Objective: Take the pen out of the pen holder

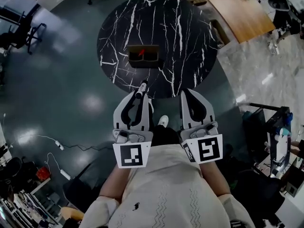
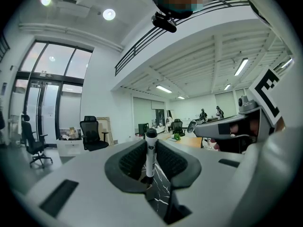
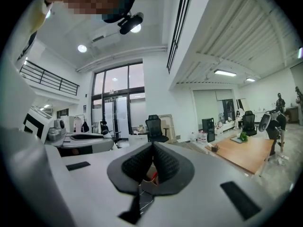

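Pinching pen [image 2: 150, 151] in left tongs [image 1: 141, 95]; print illegible.

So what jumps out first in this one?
The round black marble table with white veins, at the top of the head view, with a brown pen holder on it. Nearer the person, the left gripper grips a white pen with a black cap; the right gripper beside it is shut and empty.

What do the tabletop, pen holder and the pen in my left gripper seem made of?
Tabletop: smooth stone or marble-look laminate, black with white veins. Pen holder: matte brown, perhaps wood or cardboard; too small to tell. Pen: smooth plastic, white barrel, black cap.
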`<control>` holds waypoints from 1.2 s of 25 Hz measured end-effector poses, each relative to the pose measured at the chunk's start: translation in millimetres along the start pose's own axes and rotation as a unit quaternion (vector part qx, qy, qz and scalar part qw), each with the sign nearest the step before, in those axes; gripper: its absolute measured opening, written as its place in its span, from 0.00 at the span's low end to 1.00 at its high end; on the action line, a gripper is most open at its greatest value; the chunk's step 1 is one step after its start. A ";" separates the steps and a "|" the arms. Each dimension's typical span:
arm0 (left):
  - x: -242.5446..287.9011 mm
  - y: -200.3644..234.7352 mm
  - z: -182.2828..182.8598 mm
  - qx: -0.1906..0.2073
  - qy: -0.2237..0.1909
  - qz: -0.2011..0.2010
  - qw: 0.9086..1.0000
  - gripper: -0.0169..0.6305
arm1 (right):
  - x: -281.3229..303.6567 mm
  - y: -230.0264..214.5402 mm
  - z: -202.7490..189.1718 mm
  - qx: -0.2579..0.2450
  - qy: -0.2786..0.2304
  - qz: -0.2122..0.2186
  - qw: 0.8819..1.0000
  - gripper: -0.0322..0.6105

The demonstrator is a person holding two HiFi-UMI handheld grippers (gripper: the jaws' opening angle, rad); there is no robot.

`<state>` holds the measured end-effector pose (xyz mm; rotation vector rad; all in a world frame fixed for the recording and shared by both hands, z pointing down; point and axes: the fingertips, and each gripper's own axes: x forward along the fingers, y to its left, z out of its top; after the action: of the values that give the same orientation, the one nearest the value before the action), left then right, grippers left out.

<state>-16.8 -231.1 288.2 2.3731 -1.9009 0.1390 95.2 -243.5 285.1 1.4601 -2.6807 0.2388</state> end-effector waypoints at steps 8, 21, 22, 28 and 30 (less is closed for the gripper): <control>-25.3 -5.9 3.2 -0.004 -0.012 0.003 1.000 0.14 | -16.1 20.9 -4.7 -0.012 0.001 0.001 1.000 0.08; -46.9 -14.2 2.8 -0.002 -0.015 0.001 1.000 0.14 | -34.1 32.9 1.0 -0.023 -0.002 0.001 1.000 0.08; -47.8 -14.6 3.2 -0.002 -0.016 0.000 1.000 0.14 | -35.4 33.3 0.3 -0.022 -0.002 0.001 1.000 0.08; -53.4 -14.2 6.7 0.002 -0.018 0.000 1.000 0.14 | -41.5 37.2 -3.0 -0.020 0.004 0.002 1.000 0.08; -55.6 -14.0 3.0 0.005 -0.016 0.002 1.000 0.14 | -42.4 37.6 -4.6 -0.022 0.005 0.003 1.000 0.08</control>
<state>-15.2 -174.7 277.6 2.3929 -1.9239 0.1122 86.6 -187.5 279.8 1.4359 -2.6641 0.1870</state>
